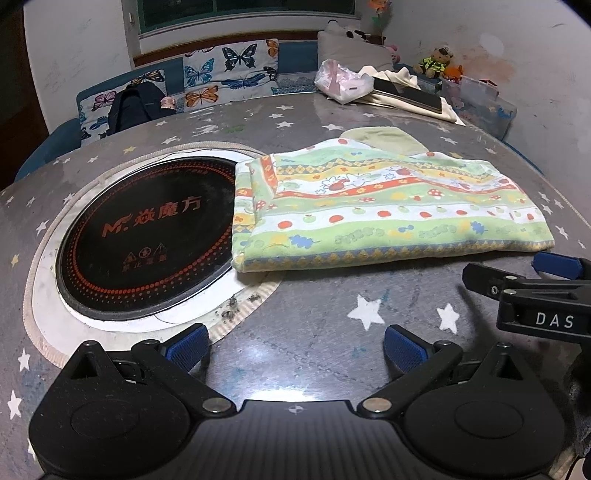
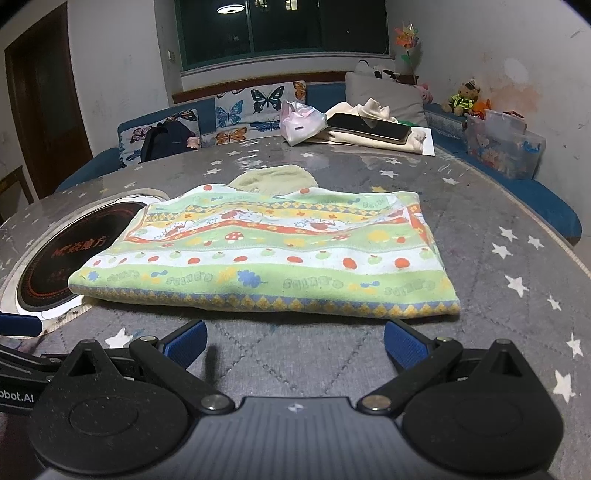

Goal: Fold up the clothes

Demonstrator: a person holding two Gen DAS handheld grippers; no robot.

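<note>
worktop (image 2: 480, 206): round, under a grey quilted cover with white stars and a glossy clear sheet over it.
cooktop (image 1: 147, 236): black round induction plate set into the worktop, orange dotted ring and lettering, white rim around it.
folded garment (image 2: 273, 254): green, white and orange striped cloth with apples and mushrooms, lying flat near the middle of the worktop; its left edge overlaps the cooktop rim.
pale green cloth (image 2: 273, 177): peeks out from behind the garment's far edge.
left gripper (image 1: 295, 347): fingers spread wide, holding nothing, low over the worktop just short of the garment's near edge.
right gripper (image 2: 295, 343): fingers spread wide and empty, just before the garment's near hem.
far side: cream cloth pile (image 2: 373, 129) with a dark phone (image 2: 369, 127) on top, pink plastic bag (image 2: 299, 122) beside it.
room: blue bench with butterfly cushions (image 2: 251, 110), dark window (image 2: 280, 29), white scuffed walls, soft toys (image 2: 465, 98) in the corner, clear storage box (image 2: 506, 147).
</note>
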